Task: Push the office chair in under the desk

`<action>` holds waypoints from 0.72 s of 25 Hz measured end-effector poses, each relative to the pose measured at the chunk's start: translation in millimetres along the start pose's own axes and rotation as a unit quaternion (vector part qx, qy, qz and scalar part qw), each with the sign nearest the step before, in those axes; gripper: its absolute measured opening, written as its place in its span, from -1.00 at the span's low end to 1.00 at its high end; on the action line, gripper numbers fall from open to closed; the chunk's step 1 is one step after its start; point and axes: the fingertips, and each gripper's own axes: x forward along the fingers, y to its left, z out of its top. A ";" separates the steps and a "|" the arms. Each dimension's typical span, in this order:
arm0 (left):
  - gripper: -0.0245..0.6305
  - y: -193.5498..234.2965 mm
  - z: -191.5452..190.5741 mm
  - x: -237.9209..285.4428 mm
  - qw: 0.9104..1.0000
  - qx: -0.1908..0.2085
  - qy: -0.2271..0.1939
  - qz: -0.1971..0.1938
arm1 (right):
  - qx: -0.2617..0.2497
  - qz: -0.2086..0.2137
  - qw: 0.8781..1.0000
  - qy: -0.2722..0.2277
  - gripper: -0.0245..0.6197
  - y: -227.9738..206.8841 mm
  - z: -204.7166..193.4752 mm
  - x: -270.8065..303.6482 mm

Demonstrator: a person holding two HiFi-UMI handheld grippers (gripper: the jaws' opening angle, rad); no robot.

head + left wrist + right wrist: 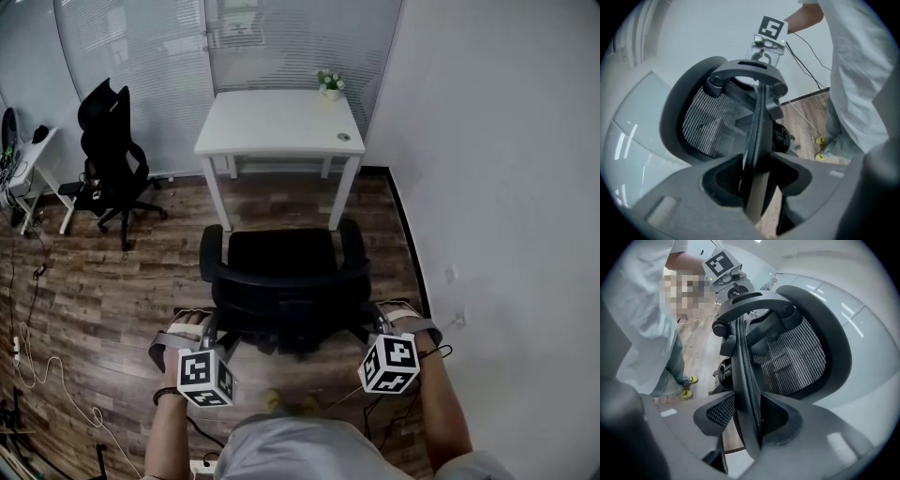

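We see the black mesh-backed office chair (281, 253) standing on the wood-plank floor (94, 291) just short of the white rectangular counter (281, 122), its seat not yet beneath it. Our left gripper (757, 164) and right gripper (747, 408) each clamp a side edge of its backrest (291, 291).

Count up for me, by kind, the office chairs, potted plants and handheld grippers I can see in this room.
Office chairs: 2, the near one and the far one
Potted plants: 1
Handheld grippers: 2, the left gripper and the right gripper
Total: 5
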 end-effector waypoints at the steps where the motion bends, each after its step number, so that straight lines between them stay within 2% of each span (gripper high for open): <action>1: -0.39 6.3 -2.0 3.5 1.000 0.001 -0.002 0.001 | 0.004 -0.003 1.000 0.000 -0.41 -6.2 1.1 3.9; 18: -0.38 105.3 -29.7 71.1 0.999 0.025 -0.027 0.021 | 0.040 -0.024 0.999 0.000 -0.35 -104.1 8.7 72.5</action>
